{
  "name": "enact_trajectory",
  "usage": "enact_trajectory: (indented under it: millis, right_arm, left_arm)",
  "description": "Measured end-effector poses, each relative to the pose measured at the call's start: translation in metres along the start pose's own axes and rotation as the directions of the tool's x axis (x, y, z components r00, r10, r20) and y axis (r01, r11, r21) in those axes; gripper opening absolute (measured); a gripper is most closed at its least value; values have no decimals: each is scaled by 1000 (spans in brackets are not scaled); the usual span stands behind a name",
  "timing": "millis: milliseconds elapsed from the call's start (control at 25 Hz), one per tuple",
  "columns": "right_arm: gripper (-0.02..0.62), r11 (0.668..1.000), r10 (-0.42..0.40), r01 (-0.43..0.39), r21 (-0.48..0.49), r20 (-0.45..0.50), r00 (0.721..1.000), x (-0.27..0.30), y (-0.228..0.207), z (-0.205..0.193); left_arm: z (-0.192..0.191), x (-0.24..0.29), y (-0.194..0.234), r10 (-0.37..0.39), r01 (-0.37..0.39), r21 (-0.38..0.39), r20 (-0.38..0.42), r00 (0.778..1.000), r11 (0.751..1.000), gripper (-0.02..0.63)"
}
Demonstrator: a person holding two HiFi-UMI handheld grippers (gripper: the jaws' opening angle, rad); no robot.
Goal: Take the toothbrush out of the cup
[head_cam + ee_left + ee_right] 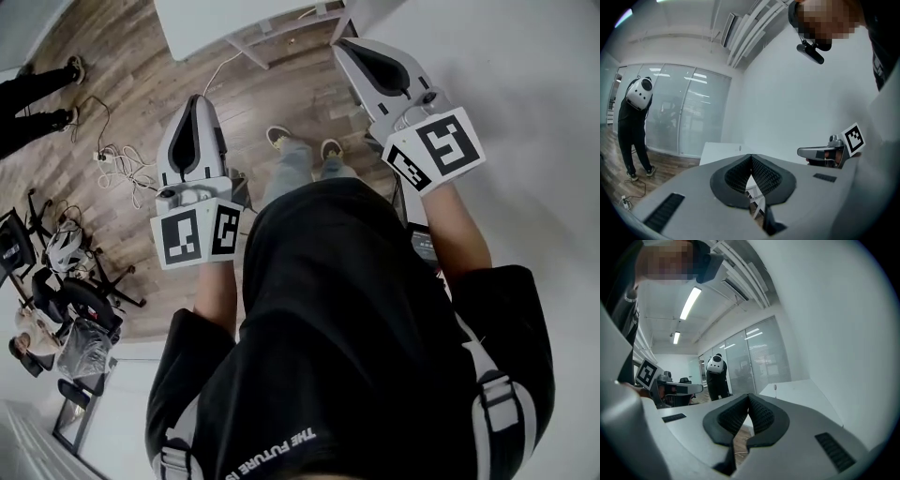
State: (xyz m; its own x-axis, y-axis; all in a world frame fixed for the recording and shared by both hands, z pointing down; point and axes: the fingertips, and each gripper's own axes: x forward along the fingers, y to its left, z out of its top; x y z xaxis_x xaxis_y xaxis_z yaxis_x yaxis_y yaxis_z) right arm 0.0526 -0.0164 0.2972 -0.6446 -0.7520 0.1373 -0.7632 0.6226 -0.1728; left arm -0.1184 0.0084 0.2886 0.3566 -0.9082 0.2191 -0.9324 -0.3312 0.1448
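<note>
Left gripper (199, 101) and right gripper (343, 43) held at chest height, both clenched tip to tip on nothing. Below them, wood floor (122, 84). White table (211, 23) at top centre. Toothbrush and cup: position cannot be told.

Head view looks steeply down; gripper views share the glass wall (689, 108).

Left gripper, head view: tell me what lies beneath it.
Beneath the left gripper lies wood floor, with a tangle of white cables off to its left. The patch of floor directly under the gripper's body is covered and cannot be seen.
</note>
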Motion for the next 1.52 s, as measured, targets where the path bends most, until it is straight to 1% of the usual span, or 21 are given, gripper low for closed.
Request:
enact_trajectory:
  millis: [200, 360, 480, 600, 720, 880, 1040, 1160, 1240, 1360, 1520]
  right_arm:
    - [17, 1000, -23, 23, -19, -8, 1000, 24, -10, 7]
    - [17, 998, -47, 46, -32, -12, 999, 52, -5, 17]
    - [17, 998, -40, 39, -43, -19, 999, 73, 4, 18]
    - [17, 996, -29, 26, -84, -41, 999, 94, 2, 18]
    - [17, 993, -39, 32, -113, -62, 997, 101, -1, 14]
    - [17, 994, -41, 33, -107, -66, 997, 106, -4, 10]
    - [17, 992, -36, 27, -120, -66, 997, 118, 9, 24]
    - [17, 988, -34, 23, -153, -69, 997, 124, 19, 28]
    - [17, 985, -46, 34, -171, -70, 996, 126, 20, 28]
    - [17, 984, -57, 46, -172, -60, 997, 125, 20, 30]
    - [17, 982, -83, 75, -175, -38, 996, 121, 17, 36]
  left_arm:
    - [0, 17, 23, -11, 11, -13, -2, 1000, 1000, 21]
    - [6, 23, 49, -31, 31, -26, 4, 1000, 999, 21]
    - [8, 21, 71, -26, 26, -25, 8, 1000, 999, 21]
    - [7, 33, 86, -32, 32, -16, 2, 999, 999, 21]
    - [5, 35, 91, -38, 38, -6, 5, 999, 999, 21]
    - [12, 36, 97, -34, 34, 5, 32, 999, 999, 21]
    - [27, 30, 113, -31, 31, -9, 49, 998, 999, 21]
    - [29, 26, 121, -38, 38, -8, 55, 998, 999, 21]
    - [28, 25, 121, -45, 46, -4, 56, 997, 999, 21]
    - [28, 24, 121, -44, 43, 4, 60, 997, 999, 21]
    - [30, 17, 120, -31, 33, -25, 75, 997, 999, 21]
